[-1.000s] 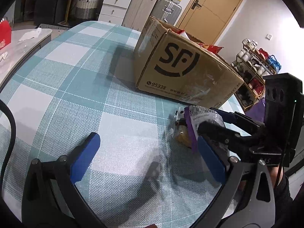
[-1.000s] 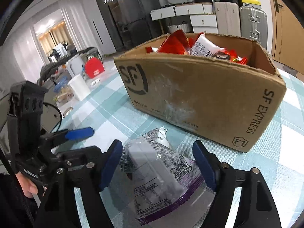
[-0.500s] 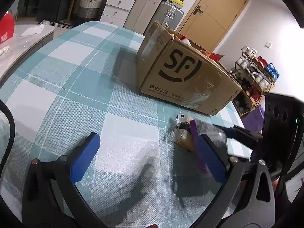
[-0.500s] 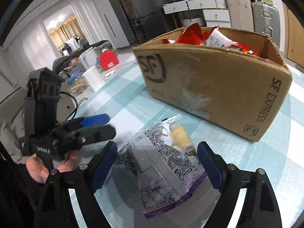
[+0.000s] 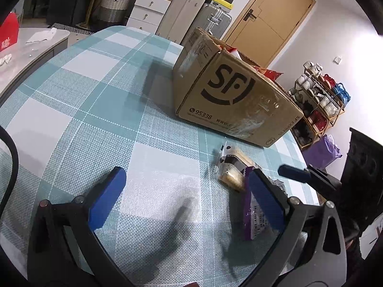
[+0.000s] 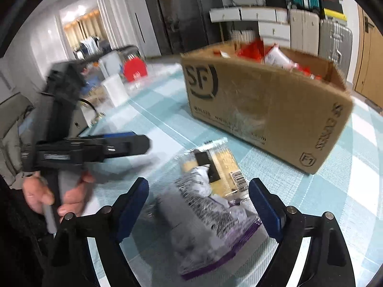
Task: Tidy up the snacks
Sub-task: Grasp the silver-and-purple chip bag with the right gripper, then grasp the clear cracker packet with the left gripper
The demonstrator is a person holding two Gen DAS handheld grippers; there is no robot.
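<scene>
A purple and silver snack bag lies on the checked tablecloth, its top end resting over a clear pack of yellow crackers. My right gripper is open and straddles the bag, with its blue pads clear of both sides. Behind them stands the open cardboard SF box, holding red and white snack packs. My left gripper is open over bare cloth. The crackers and the purple bag lie just past its right finger. The box stands farther back on the right.
The table's right edge runs close behind the snacks. Beyond it are a shelf of cups and a purple sack on the floor. A hand holds the left gripper. A white tub stands at the far left.
The right gripper's jaws have spread wider and drawn back from the purple bag. The bag, seen raised between them before, now lies flat. The left gripper has barely moved.
</scene>
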